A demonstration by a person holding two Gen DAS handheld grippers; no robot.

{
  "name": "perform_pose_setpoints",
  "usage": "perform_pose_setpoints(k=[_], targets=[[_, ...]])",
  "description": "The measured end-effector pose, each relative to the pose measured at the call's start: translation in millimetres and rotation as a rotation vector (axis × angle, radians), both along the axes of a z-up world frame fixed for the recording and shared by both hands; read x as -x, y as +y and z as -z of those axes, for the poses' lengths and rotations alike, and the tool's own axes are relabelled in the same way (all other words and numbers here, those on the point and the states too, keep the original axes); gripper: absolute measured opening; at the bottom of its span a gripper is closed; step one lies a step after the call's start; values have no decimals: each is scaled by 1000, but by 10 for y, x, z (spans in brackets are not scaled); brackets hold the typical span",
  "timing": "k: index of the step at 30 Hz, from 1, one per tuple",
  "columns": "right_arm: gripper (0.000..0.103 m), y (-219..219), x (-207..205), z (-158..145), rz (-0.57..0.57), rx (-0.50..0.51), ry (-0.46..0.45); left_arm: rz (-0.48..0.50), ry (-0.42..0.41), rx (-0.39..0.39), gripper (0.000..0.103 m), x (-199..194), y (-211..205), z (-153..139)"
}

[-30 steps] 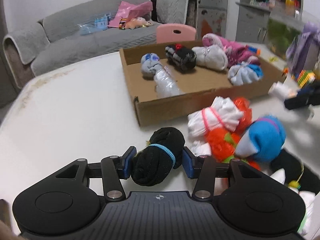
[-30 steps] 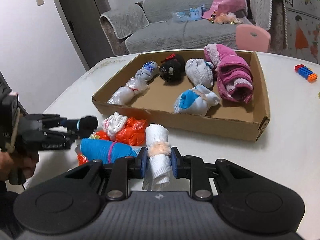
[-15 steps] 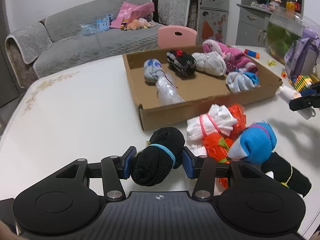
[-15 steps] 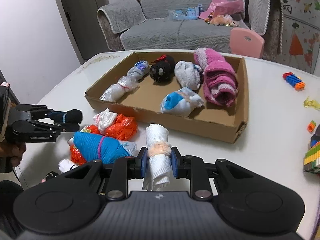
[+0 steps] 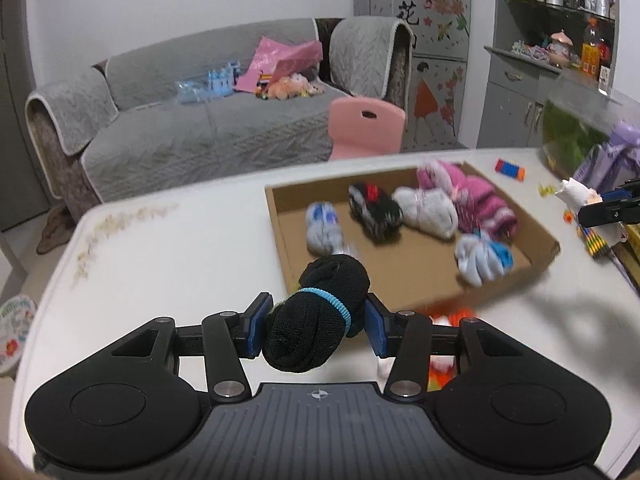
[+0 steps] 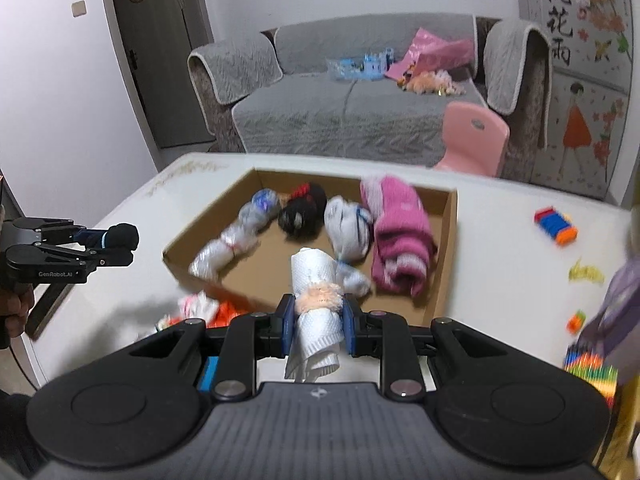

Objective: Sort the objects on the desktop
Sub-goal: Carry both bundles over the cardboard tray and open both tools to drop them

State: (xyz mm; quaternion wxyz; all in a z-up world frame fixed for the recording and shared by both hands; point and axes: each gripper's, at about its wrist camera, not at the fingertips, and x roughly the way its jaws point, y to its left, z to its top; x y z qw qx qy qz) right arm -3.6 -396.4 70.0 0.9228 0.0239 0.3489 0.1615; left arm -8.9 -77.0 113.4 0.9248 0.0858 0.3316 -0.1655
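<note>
My left gripper [image 5: 314, 330] is shut on a black sock roll [image 5: 318, 318] with a blue band, held above the table near the front left corner of the cardboard box [image 5: 404, 272]. My right gripper [image 6: 316, 322] is shut on a white sock roll [image 6: 316, 300] with a peach band, held above the box's [image 6: 444, 248] near wall. The box holds several sock rolls and a pink towel [image 6: 398, 236]. The left gripper also shows in the right wrist view [image 6: 104, 246], the right gripper in the left wrist view [image 5: 600, 210].
Orange and white sock rolls [image 6: 204, 308] lie on the white table [image 5: 168, 248] in front of the box. Toy blocks [image 6: 556, 226] and a purple item [image 6: 618, 300] sit at the table's right. A pink chair [image 5: 366, 128] and grey sofa stand behind.
Both grippers rose and moved forward toward the box with their sock rolls. The loose pile on the table dropped mostly out of sight below them.
</note>
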Motion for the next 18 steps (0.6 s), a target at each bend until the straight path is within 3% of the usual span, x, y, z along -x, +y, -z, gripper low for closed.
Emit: perform_pose_setpoints(k=[9, 18], targets=[[22, 271, -563, -276, -32, 3, -19, 15, 5, -12, 55, -572, -456, -166], [22, 548, -1135, 78, -43, 20, 65, 1, 90, -11, 55, -1072, -795, 270]])
